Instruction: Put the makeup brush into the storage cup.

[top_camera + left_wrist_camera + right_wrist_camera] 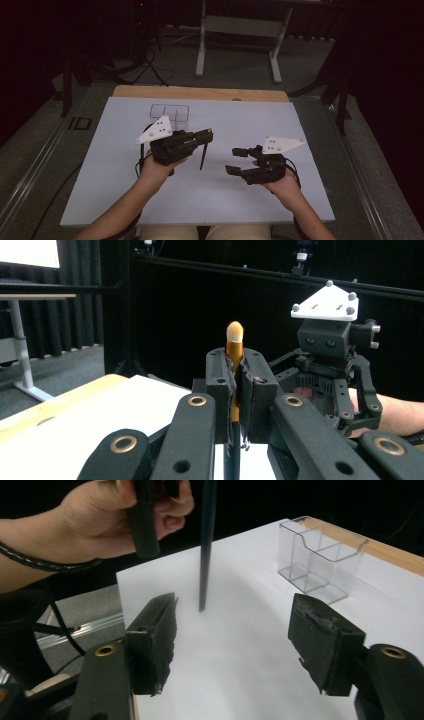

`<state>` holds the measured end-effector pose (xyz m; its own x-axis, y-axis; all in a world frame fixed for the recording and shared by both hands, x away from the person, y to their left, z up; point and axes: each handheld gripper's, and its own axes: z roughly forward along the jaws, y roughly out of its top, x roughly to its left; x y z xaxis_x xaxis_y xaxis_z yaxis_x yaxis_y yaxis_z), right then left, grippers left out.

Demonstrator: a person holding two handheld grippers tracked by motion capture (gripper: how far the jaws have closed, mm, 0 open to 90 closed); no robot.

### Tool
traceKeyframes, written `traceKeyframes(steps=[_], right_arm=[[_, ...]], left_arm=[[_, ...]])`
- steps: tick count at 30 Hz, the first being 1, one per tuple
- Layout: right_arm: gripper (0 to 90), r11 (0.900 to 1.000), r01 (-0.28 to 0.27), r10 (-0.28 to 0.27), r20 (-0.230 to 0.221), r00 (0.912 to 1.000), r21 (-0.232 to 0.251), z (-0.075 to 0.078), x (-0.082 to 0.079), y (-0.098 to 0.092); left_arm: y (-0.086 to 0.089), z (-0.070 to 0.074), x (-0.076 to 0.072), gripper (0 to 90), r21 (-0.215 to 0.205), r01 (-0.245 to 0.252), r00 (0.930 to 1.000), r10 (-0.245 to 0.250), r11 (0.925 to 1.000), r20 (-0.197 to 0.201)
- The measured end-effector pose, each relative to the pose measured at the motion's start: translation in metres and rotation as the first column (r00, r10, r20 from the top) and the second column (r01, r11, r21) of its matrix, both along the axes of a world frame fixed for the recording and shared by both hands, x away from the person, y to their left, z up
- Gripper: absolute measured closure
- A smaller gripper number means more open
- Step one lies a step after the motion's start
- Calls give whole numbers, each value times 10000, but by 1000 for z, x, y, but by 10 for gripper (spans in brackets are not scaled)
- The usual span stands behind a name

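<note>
in the high view, left of the centre of the frame, the left gripper [207, 133] is clamped on a thin makeup brush with a black handle, a golden ferrule and a pale tuft [203, 152]. the brush hangs nearly upright, its handle end pointing down above the white table sheet [115, 185]. in the left gripper view the jaws stand together in the middle of the frame, pressed on the ferrule, and the pale tuft rises above them. behind the left gripper, in the upper middle of the high view, a clear plastic organiser box with compartments [170, 113] stands on the sheet, well apart from the brush. right of the centre, the right gripper [237, 160] has its jaws apart with nothing between them. in the right gripper view the two black pads stand wide at the lower left and lower right, and the dark handle hangs beyond them in the upper middle.
</note>
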<state>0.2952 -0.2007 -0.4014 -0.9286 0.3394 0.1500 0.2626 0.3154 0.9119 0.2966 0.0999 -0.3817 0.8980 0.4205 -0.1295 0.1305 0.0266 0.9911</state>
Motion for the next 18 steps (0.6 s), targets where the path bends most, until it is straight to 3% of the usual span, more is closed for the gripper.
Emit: traceKeyframes(steps=[10, 18], right_arm=[[382, 9990, 19, -9, -208, 9998, 449, -10, -7, 12], [465, 9978, 244, -236, -135, 9996, 624, -12, -9, 30]], left_arm=[[-12, 5, -3, 855, -437, -409, 9986, 424, 9982, 328], [-24, 1, -5, 855, -744, -535, 9981, 556, 9958, 259]])
